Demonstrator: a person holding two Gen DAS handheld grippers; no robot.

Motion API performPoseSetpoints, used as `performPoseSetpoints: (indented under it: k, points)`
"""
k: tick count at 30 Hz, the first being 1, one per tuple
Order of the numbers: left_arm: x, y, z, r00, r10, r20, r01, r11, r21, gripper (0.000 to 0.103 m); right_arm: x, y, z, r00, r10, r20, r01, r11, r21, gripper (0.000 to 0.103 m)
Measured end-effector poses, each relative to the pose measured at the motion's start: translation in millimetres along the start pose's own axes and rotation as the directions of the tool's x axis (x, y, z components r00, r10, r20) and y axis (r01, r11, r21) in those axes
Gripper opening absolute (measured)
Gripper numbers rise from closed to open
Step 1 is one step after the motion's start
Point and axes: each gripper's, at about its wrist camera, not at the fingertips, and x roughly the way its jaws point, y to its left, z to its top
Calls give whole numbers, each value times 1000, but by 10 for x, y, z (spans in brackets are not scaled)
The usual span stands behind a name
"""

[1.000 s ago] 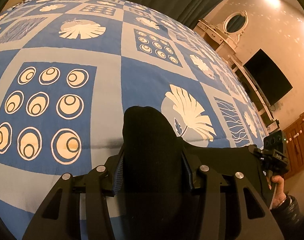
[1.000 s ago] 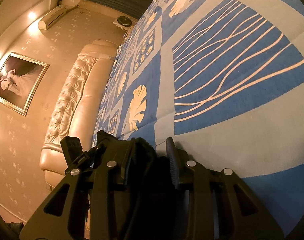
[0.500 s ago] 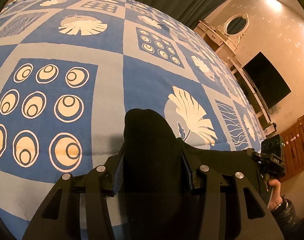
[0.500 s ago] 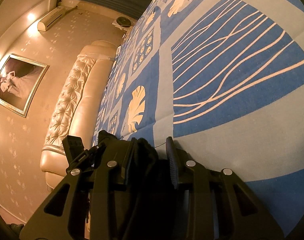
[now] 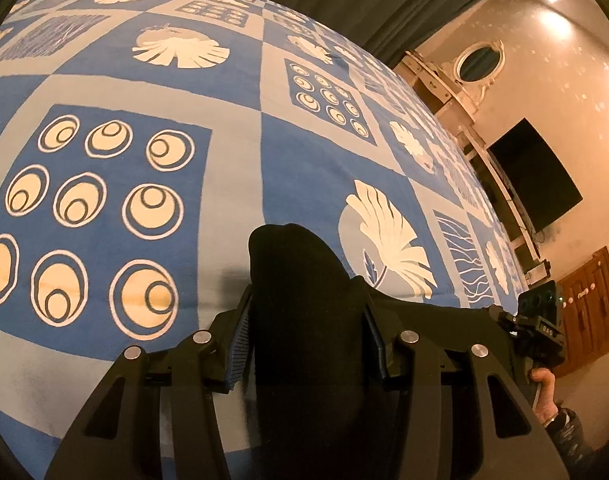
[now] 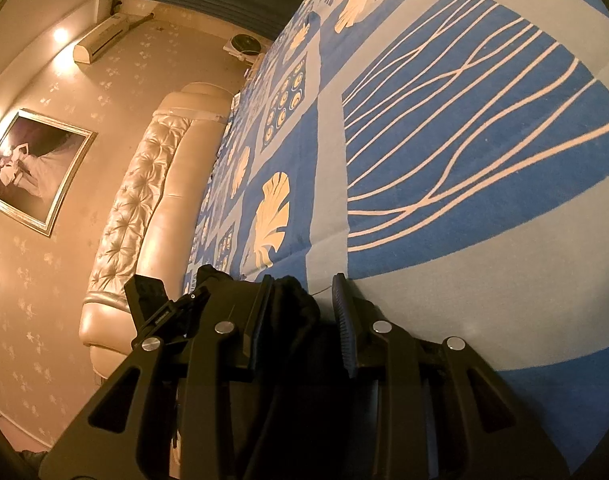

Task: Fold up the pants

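Left wrist: pants [image 5: 300, 320] (gripped), open bedspread [image 5: 232, 168] ahead

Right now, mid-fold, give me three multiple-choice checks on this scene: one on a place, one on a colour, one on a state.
1. Where is the dark TV screen?
A. on the wall beyond the bed's edge
B. on the bedspread
C. above the headboard

2. What colour is the cloth of the pants?
A. white
B. black
C. red

3. What are the left tongs doing?
A. hanging open, nothing between them
B. gripping a pillow
C. shut on the pants

Answers: 1 A, it hangs on the wall past the bedspread. 2 B, the bunched cloth is black. 3 C, the fabric fills the gap between both pads.
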Motion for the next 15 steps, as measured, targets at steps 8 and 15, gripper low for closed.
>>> performPoseSetpoints:
  k: [8,15]
  points:
    - [-60,9,-22,999,-37,-4,37,999,17,66,-94,-41,-66,999,25,24,-26,999,30,48]
    - [-311,157,-195,996,-92,13,92,992,-88,73,-431,-37,-198,998,6,69,-9,999,45,74]
